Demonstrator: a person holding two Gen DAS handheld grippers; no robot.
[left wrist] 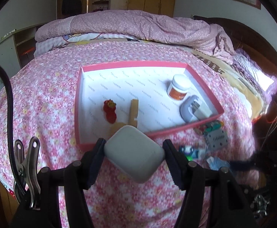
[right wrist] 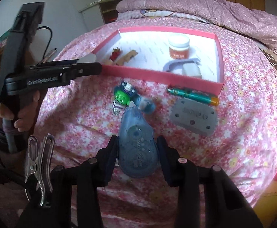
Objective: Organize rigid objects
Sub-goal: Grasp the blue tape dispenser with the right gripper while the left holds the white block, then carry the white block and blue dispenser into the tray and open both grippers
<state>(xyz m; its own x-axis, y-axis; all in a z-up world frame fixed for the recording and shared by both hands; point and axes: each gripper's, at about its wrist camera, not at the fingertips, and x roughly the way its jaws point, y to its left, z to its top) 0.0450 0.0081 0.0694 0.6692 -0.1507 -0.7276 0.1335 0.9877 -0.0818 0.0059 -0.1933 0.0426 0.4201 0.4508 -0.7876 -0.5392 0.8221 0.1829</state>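
From the left wrist, the left gripper [left wrist: 134,152] clamps a white case [left wrist: 135,153] above the pink box's [left wrist: 205,76] near edge, likely for dropping inside. From the right wrist, the right gripper [right wrist: 137,150] pinches blue correction tape [right wrist: 137,148] over the bedspread [right wrist: 243,104], near that edge.

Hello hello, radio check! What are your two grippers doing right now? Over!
Left gripper shut on white case, near pink box. Right gripper around blue correction tape. Toy figure ahead of tape.
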